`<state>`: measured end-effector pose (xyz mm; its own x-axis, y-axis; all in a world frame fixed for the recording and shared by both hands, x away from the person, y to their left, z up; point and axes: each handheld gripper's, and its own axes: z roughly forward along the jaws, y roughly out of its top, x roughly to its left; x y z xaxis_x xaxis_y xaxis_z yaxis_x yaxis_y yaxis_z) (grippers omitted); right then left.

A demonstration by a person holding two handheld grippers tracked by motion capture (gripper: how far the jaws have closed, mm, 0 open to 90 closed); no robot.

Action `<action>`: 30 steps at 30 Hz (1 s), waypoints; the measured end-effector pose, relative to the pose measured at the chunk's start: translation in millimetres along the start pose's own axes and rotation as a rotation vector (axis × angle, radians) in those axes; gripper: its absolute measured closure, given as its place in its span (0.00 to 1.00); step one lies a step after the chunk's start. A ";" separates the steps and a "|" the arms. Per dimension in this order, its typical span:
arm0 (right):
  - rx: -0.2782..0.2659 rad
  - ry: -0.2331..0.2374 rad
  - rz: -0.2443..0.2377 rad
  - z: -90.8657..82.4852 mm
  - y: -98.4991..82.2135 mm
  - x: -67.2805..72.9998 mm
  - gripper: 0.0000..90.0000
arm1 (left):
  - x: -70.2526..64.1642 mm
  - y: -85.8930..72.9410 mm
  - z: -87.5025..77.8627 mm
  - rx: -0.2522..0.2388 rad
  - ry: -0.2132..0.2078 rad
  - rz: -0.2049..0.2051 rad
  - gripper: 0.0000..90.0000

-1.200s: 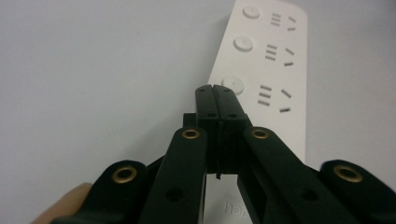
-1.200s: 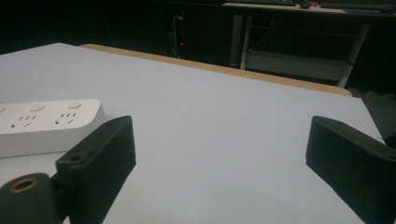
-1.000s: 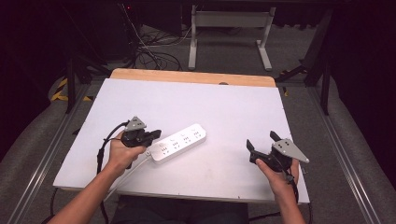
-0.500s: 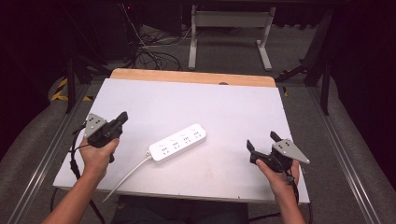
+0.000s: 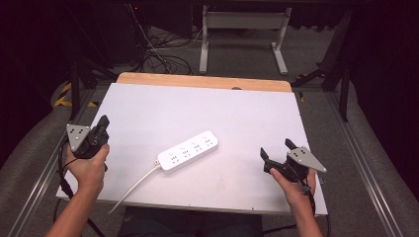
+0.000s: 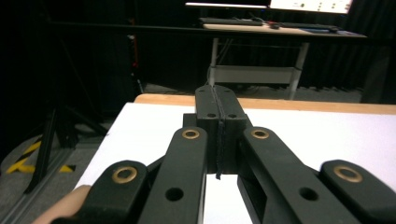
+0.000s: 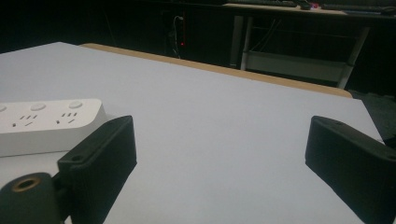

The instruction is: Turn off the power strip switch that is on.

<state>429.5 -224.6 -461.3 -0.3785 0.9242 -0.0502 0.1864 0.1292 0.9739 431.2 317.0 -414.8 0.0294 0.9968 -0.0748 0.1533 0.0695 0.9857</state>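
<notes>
From the high view, the white power strip [image 5: 188,151] lies slantwise near the middle of the table [image 5: 247,113], its cord trailing toward the near edge, with the left gripper [image 5: 101,126] at the table's left edge and the right gripper [image 5: 276,150] near the right front corner, both well apart from it. In the left gripper view the fingers [image 6: 218,109] are pressed together with nothing between them, above the bare white table. In the right gripper view the fingers [image 7: 100,154] stand wide apart and empty, and the end of the power strip [image 7: 46,123] lies just beyond the left one.

In the right gripper view the power strip [image 7: 49,125] is cut off by the left edge, and the near jaw of the right gripper [image 7: 219,163] covers its lower right corner. In the high view the strip's white cable [image 5: 132,186] runs off the near edge of the surface [image 5: 237,111], its end hidden. The strip's socket markings are too small to read, and the person's forearms are cut off below the strip
</notes>
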 end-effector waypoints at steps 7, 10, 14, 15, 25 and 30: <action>-0.001 -0.001 -0.002 -0.2 0.4 -0.5 0.10 | 4.3 -0.8 5.2 0.018 0.016 -0.004 1.00; 0.001 0.000 -0.005 0.3 0.2 0.0 0.10 | 2.6 -1.1 5.6 0.025 0.007 0.015 0.93; 0.002 0.001 -0.004 1.0 0.0 0.2 0.10 | -1.5 -1.4 8.4 0.033 -0.022 0.029 0.74; 0.003 0.001 -0.005 0.9 0.0 0.1 0.10 | -2.8 -1.7 9.6 0.036 -0.021 0.030 0.64; 0.003 -0.001 0.001 0.5 -0.2 -0.8 0.10 | -4.8 -1.6 11.8 0.108 -0.057 0.061 0.09; 0.004 0.000 0.000 0.9 -0.3 -0.8 0.10 | -5.6 -2.8 11.9 0.111 -0.068 0.071 0.05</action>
<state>430.6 -225.0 -461.8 -0.3782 0.9243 -0.0507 0.1901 0.1312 0.9730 442.3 310.8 -418.9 0.1107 0.9937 -0.0193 0.2569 -0.0099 0.9664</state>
